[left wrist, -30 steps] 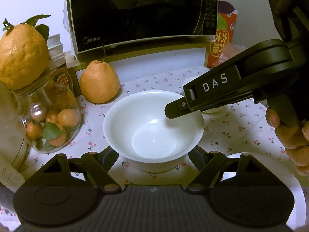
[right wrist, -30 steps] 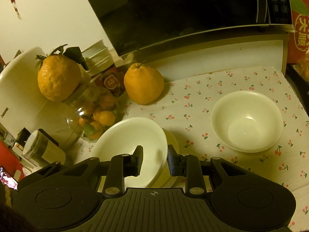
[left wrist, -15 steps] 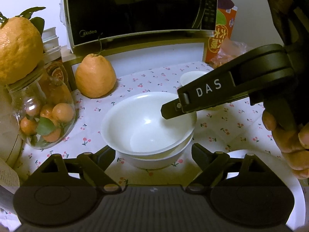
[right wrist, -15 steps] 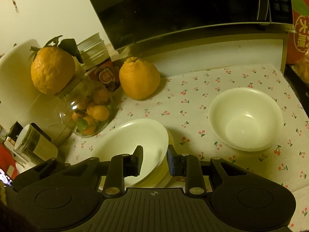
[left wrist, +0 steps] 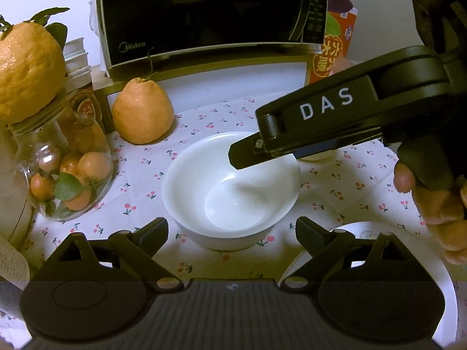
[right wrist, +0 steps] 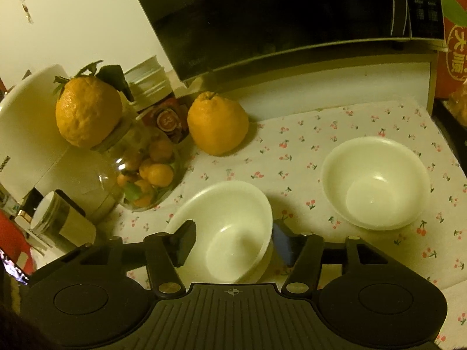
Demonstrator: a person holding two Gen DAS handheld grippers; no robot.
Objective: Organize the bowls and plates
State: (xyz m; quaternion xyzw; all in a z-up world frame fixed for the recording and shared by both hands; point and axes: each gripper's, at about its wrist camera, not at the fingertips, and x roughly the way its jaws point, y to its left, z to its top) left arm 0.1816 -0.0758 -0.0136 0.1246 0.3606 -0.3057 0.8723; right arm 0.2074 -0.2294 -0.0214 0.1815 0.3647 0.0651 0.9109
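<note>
A white bowl sits nested in a second bowl on the cherry-print cloth. My left gripper is just in front of it, its jaws opening wide on either side of the base without touching. My right gripper hangs over the same bowl, jaws opening. One finger is above the inside and the blue-padded one is outside the near rim, neither pressing on it. In the left wrist view that gripper reaches in from the right, held by a hand. Another white bowl stands alone to the right.
A white plate lies at the near right. A large citrus sits before the black microwave. A glass jar of small oranges carries another citrus. A red carton stands at the back right.
The upper bowl, held tilted by its rim in my right gripper, has settled level into the lower bowl. The right jaws have come apart off the rim. The left jaws have spread wider.
</note>
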